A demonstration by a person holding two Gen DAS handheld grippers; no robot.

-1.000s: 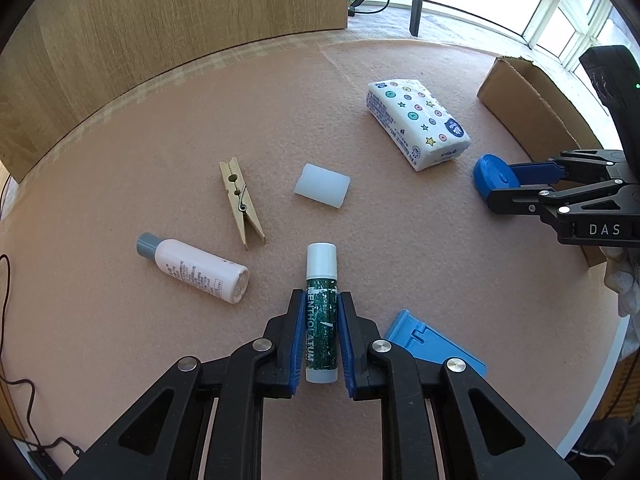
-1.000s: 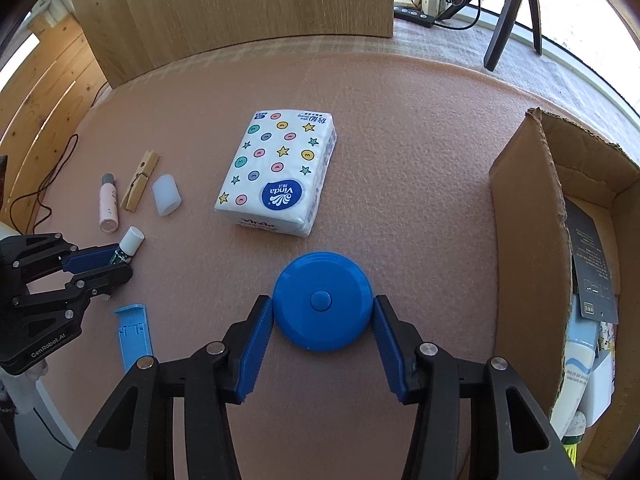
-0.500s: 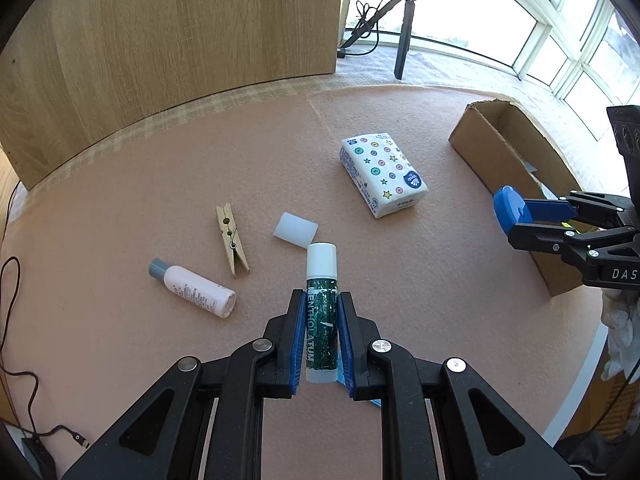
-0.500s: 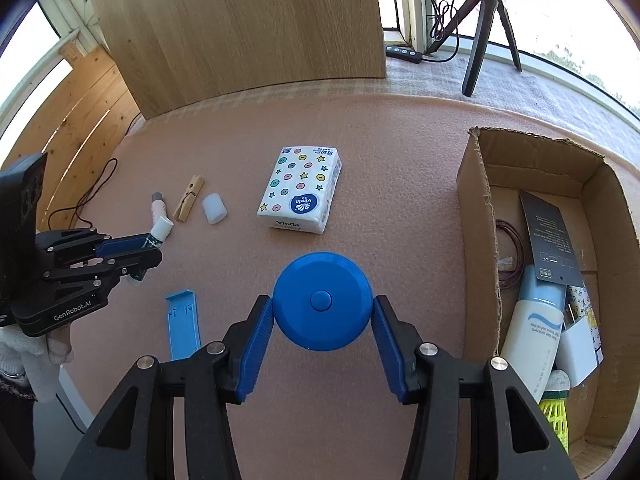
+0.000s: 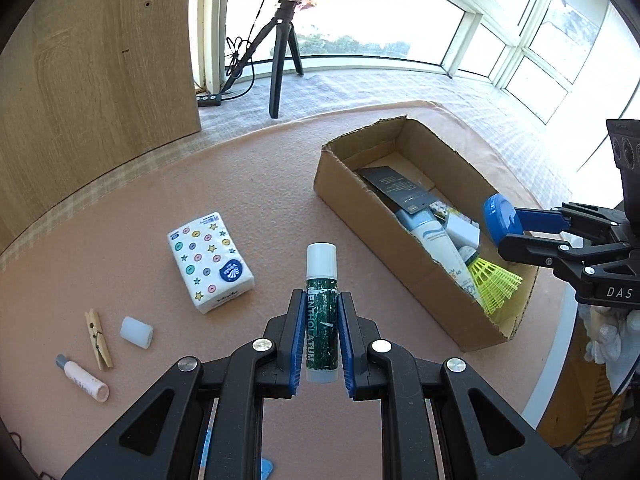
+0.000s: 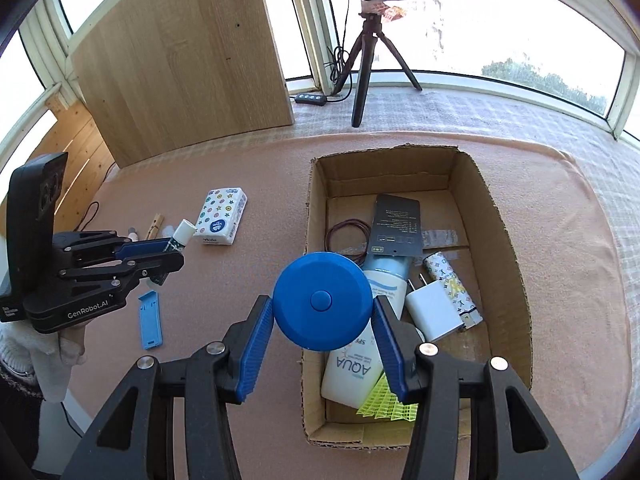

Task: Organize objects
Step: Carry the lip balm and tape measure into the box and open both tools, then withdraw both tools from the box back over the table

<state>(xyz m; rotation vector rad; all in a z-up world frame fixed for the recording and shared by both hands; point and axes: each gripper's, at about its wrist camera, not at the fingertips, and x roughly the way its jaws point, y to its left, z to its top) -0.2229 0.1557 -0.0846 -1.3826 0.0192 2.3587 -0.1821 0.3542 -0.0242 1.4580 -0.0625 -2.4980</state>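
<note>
Two handheld grippers hung above a pink felt-covered table (image 6: 560,216) beside a sunlit window. The left gripper (image 5: 322,336) was clamped on a green lip-balm stick with a white cap (image 5: 322,304), its blue pads pressing both sides of the tube, which was held clear of the table between a star-patterned pack of tissues (image 5: 209,261) and an open brown cardboard box (image 5: 380,216). The right gripper (image 6: 323,320) was clamped on a round blue plastic disc with a centre button (image 6: 322,301), gripped at its rim and held over the box's near left wall. Inside the box lay a white sunscreen bottle marked AQUA (image 6: 354,372), a white charger plug (image 6: 434,312), a black card (image 6: 396,224), a patterned cylinder (image 6: 450,286), a coil of dark cord (image 6: 346,234) and a yellow-green plastic shuttlecock (image 6: 384,400). On the table to the left of the tissues lay a wooden clothespin (image 5: 97,338), a small translucent white cap (image 5: 137,332) and a pale pink bottle with a grey cap (image 5: 84,378). A flat light-blue plastic piece (image 6: 150,320) rested near the table's front edge. A black tripod (image 6: 366,64) stood behind the table, next to a wooden panel (image 6: 180,56).
</note>
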